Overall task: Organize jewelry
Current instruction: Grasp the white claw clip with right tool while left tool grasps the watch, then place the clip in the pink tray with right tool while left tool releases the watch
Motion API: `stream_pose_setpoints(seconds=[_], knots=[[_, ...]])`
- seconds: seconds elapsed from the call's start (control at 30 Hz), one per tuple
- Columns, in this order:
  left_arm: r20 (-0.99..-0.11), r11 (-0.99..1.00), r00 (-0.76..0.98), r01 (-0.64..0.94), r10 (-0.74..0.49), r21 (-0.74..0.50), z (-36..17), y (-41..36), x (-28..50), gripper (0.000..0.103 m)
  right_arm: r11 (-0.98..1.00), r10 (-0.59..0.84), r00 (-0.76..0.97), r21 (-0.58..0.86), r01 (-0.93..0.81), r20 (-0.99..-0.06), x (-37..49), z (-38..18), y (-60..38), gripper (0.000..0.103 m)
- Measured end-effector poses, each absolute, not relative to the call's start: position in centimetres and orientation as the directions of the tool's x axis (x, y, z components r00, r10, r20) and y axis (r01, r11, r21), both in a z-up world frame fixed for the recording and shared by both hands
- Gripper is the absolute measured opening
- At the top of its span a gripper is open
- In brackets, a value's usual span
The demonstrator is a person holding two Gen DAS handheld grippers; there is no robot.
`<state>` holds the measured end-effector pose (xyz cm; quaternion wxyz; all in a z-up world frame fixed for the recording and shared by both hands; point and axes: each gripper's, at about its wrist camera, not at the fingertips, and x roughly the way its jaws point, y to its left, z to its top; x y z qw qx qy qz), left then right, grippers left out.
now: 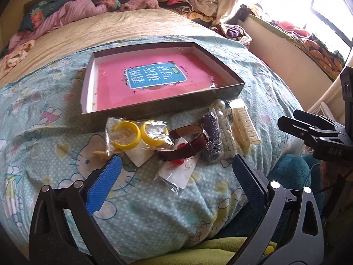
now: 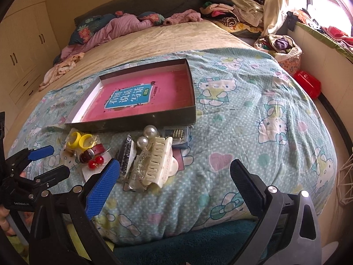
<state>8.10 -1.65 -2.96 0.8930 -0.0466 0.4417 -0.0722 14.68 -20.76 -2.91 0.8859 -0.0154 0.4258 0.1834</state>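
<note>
Sunlight from the window falls across a bed [image 2: 154, 42] heaped with crumpled clothes at its head, and a pale blue cartoon-cat quilt [image 2: 253, 119] covers the near end. On the quilt, the left gripper [image 1: 174, 172] hangs with its jaws wide apart and nothing between them, the blue pads ribbed like rubber. Just ahead of it lies the jewelry, strung out left to right: two yellow rings [image 1: 139, 133] sealed in a clear crinkled bag, a dark red leather strap [image 1: 187, 143] with red bead earrings [image 2: 96, 161] on a white card, a dark beaded piece [image 1: 211, 137] in plastic, two big pearls [image 2: 146, 135], and a cream toothed hair clip [image 2: 158, 161]. Behind them, touching the pile, sits a shallow dark cardboard box [image 1: 167, 106], open, with a pink book [image 1: 154, 81] flat inside; its blue label carries large Chinese characters I cannot read reliably. Off to the right, the right gripper [image 2: 174, 174] also stands wide open and empty, near the hair clip. A red box [image 2: 308, 84] rests on the floor beside the bed.
</note>
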Motion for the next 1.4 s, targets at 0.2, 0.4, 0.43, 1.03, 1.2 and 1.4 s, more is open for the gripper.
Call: stream_pose_setpoints(seconds=[0.2,0.4,0.43,1.03,1.2,1.4], knots=[[-0.8,0.982,0.576,0.165,-0.17,-0.09,-4.3,-3.7,9.4,0.079,0.927,0.344,0.493,0.205,-0.315,-0.799,16.6,-5.9,-21.2,0.099],[-0.81,0.98,0.566,0.187,-0.157,-0.059,-5.1,-4.2,10.6,0.051,0.902,0.393,0.419,0.256,-0.346,-0.818,18.0,-8.0,-19.5,0.079],[-0.811,0.98,0.564,0.19,-0.156,-0.056,-5.2,-4.2,10.7,0.05,0.9,0.399,0.401,0.268,-0.345,-0.824,18.3,-8.4,-19.3,0.075],[-0.748,0.958,0.601,0.213,-0.283,-0.192,-1.7,-2.2,13.4,0.009,0.845,0.507,0.447,0.325,-0.424,-0.737,18.6,-7.0,-20.1,0.025],[-0.713,0.952,0.631,0.218,-0.306,-0.216,0.2,-1.8,14.0,0.009,0.844,0.52,0.481,0.334,-0.42,-0.706,18.7,-5.9,-21.2,0.025],[-0.68,0.946,0.657,0.212,-0.325,-0.246,1.9,-0.8,14.9,0.009,0.84,0.53,0.513,0.338,-0.424,-0.675,19.1,-4.3,-21.9,0.025]])
